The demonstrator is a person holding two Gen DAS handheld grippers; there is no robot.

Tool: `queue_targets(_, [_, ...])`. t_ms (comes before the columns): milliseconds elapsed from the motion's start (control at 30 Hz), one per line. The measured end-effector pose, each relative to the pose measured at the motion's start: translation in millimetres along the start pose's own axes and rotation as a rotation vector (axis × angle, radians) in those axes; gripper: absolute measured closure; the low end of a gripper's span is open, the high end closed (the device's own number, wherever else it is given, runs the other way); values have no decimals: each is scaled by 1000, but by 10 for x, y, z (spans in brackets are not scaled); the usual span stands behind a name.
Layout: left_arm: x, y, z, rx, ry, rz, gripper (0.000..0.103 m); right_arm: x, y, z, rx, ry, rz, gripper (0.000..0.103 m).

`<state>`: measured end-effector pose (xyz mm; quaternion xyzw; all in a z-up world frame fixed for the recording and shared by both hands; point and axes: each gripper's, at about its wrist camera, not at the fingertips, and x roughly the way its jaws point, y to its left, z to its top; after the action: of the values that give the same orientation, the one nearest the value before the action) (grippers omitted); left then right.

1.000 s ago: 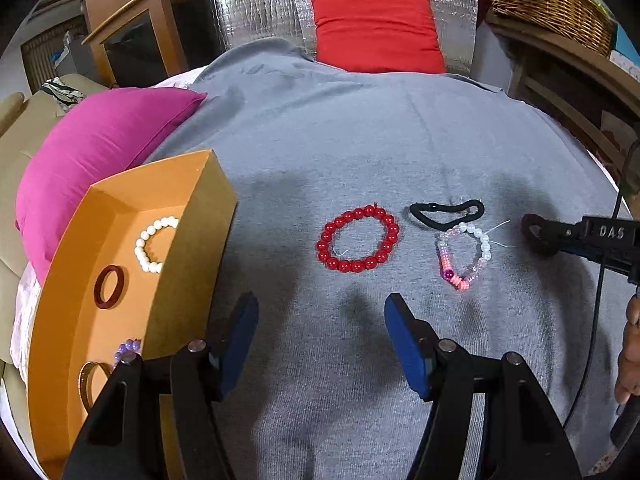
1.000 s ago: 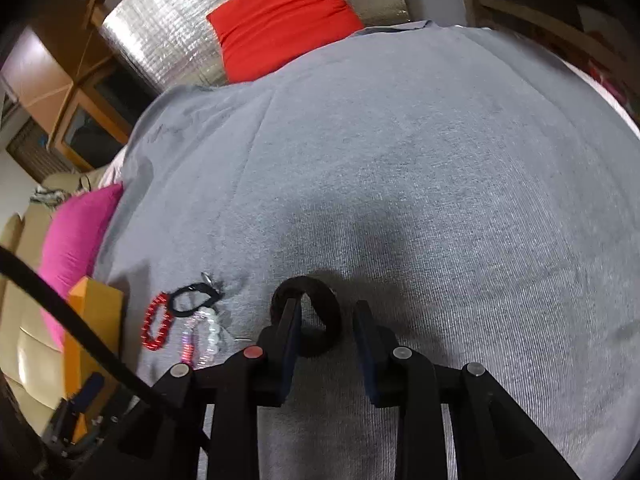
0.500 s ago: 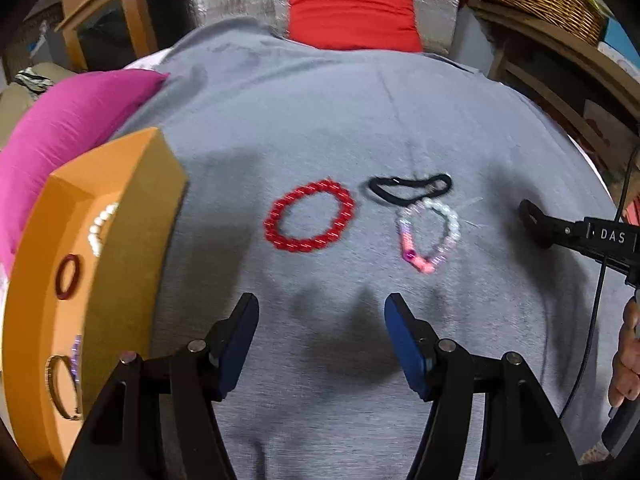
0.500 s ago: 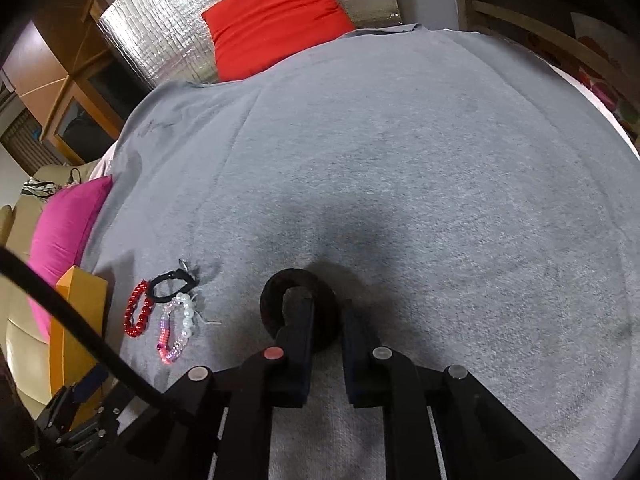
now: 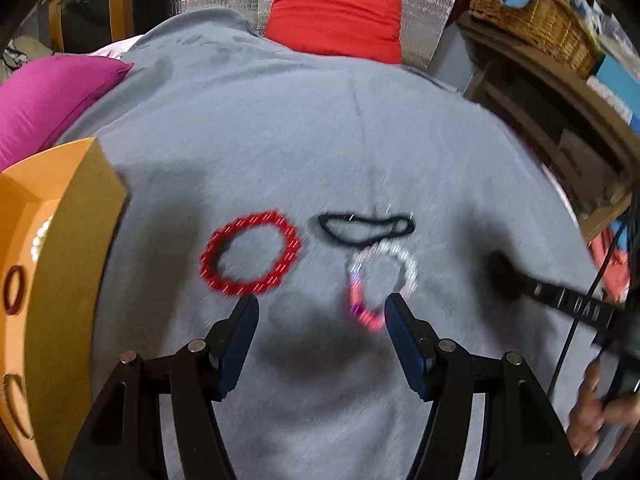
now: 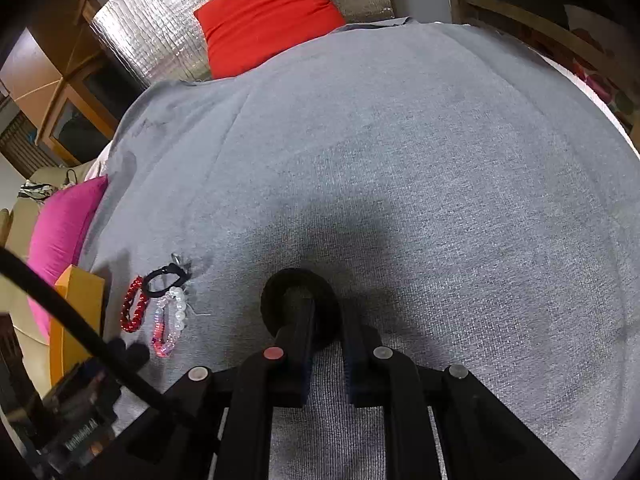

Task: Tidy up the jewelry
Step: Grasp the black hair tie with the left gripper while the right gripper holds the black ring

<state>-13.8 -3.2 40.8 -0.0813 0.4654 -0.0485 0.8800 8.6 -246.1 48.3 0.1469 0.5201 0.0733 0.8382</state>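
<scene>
The right gripper (image 6: 326,332) is pinched on the black ring (image 6: 298,306). The left gripper (image 5: 320,320) is apart and empty. Past it, at 12 o'clock, three bracelets (image 5: 250,258) wait. At 9 o'clock, the orange box (image 5: 60,260) already holds some.

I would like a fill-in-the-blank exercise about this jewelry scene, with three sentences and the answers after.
1. The bead bracelet that lies nearest to the orange box on the grey cloth has the colour ____.
2. The right gripper is shut on a thick ring of ____ colour.
3. The left gripper has its fingers ____, with nothing held between them.

Missing words: red; black; open
</scene>
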Motion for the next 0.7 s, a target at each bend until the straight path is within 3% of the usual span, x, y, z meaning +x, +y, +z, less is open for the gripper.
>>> queue_targets(233, [129,-36,182,-59,-38,-39,37,24,-29,-7,-2,0,9,89])
queue_targets(367, [167,-241,268,-7,-68,-33,37,25,-41,2,-9,5,18,89])
queue_targets(467, [269,-373,325,22,-58,-31,37,16,-59,-2,-13,7,29,88])
queue_targets(700, [488,-371,440,-39,-23,6,37,11,-76,-21,-30,5,33,88])
